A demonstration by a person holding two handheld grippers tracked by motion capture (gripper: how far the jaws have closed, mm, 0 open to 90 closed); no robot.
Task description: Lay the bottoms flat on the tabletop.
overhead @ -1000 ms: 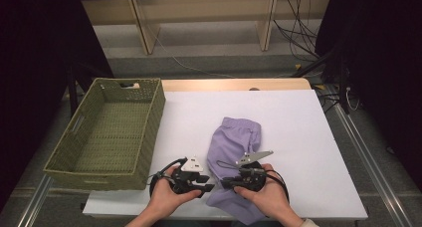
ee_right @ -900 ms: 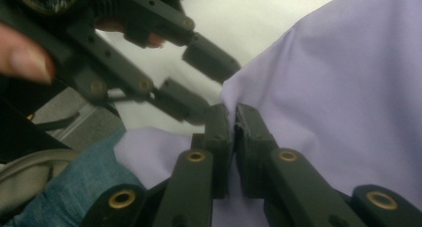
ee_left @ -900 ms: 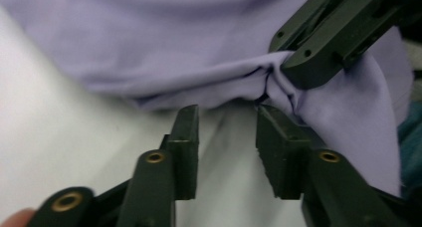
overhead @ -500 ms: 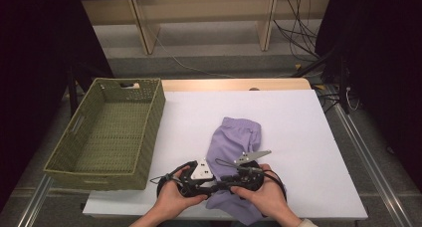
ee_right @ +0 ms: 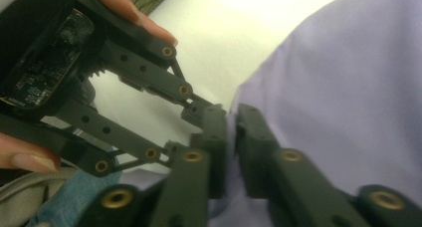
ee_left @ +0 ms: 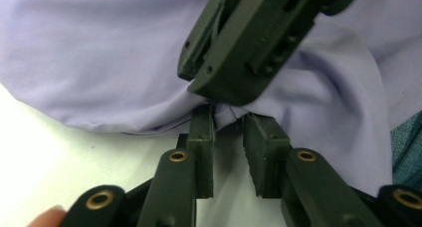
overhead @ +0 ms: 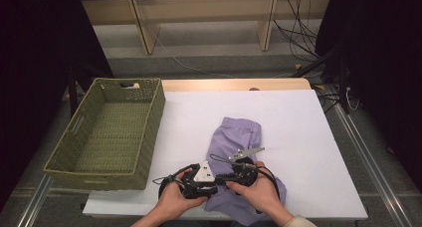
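High view, hands hide cloth (overhead: 234,137) edge, left tool (ee_left: 229,120) closing around a fold, right tool (ee_right: 231,122) pinching cloth.

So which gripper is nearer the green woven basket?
Left. The left gripper sits just right of the green woven basket; the right gripper lies beyond it, over the lilac cloth.

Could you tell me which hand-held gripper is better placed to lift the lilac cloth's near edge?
Probably the right hand-held gripper: its jaws look shut on a fold of the lilac cloth. The left hand-held gripper has just been closing, with a gap left.
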